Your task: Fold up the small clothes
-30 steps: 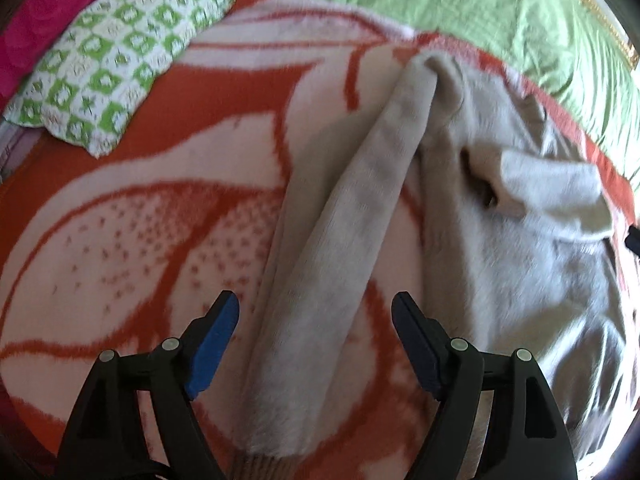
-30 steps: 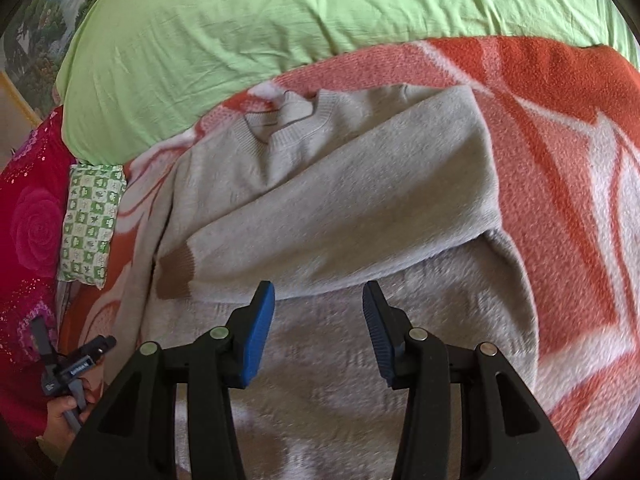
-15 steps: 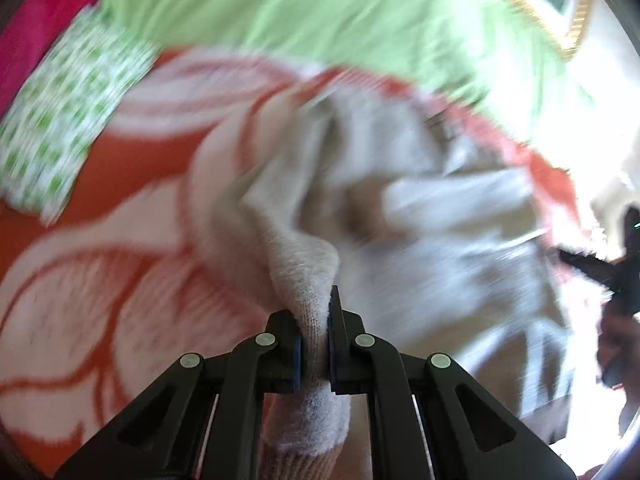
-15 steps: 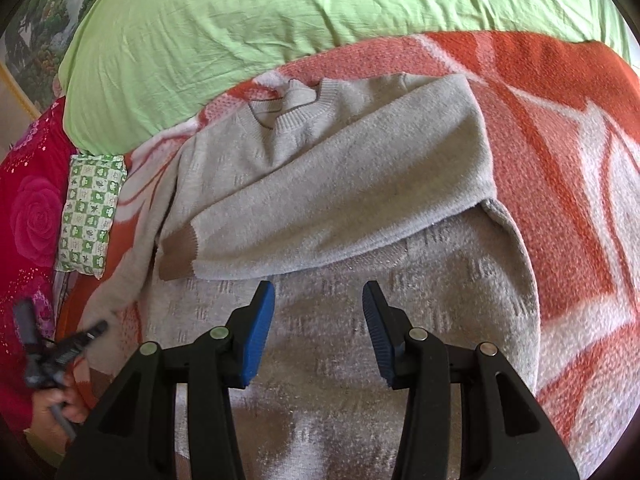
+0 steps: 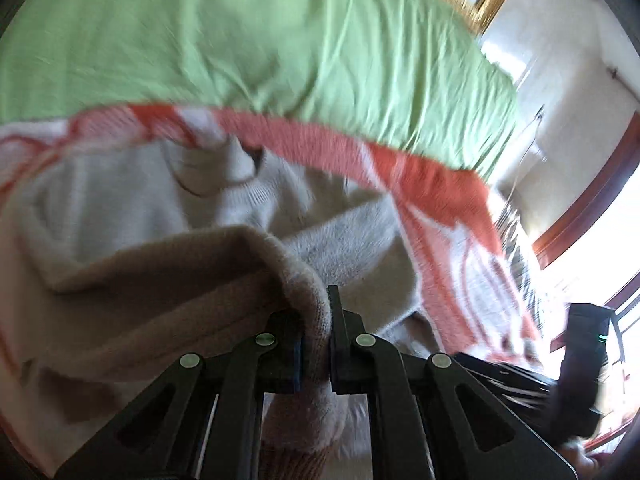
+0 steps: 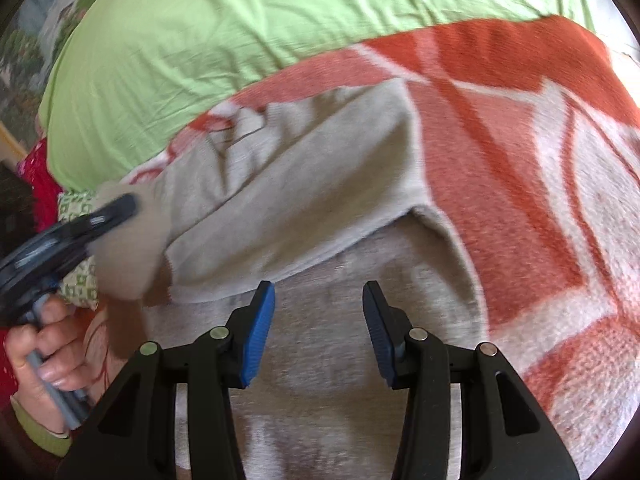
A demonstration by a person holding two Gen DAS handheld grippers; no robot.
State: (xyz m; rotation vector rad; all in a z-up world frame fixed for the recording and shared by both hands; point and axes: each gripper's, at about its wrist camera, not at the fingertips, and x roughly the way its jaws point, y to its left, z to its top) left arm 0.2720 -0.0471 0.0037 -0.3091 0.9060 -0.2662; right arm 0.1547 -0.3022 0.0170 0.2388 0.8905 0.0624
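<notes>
So there's a pale grey knitted sweater (image 6: pixel 320 208) spread out on the orange and white patterned blanket (image 6: pixel 520 160) on the bed, neckline pointing toward the light green sheet (image 6: pixel 240 20) beyond it. One sleeve is already laid across the chest of the sweater, its brownish cuff ending on the side where the left hand (image 6: pixel 44 344) is.

The left tongs (image 5: pixel 316 344) are clamped on the other sleeve (image 5: pixel 168 280), near its cuff end, so the knit bunches up between the pads and hangs over them. My guess is it's held there because that lets the whole sleeve swing over the sweater's body in one go. From the right-hand camera you can see that gripper at the sweater's edge, next to the green and white patterned cushion (image 6: pixel 76 276), with the sleeve lifted off the blanket.

The right tongs (image 6: pixel 318 330) sit partly open over the lower body of the sweater with nothing between the blue pads (image 6: pixel 256 336). Looks like they're just waiting there, maybe to pin the fabric or grab the hem later.
</notes>
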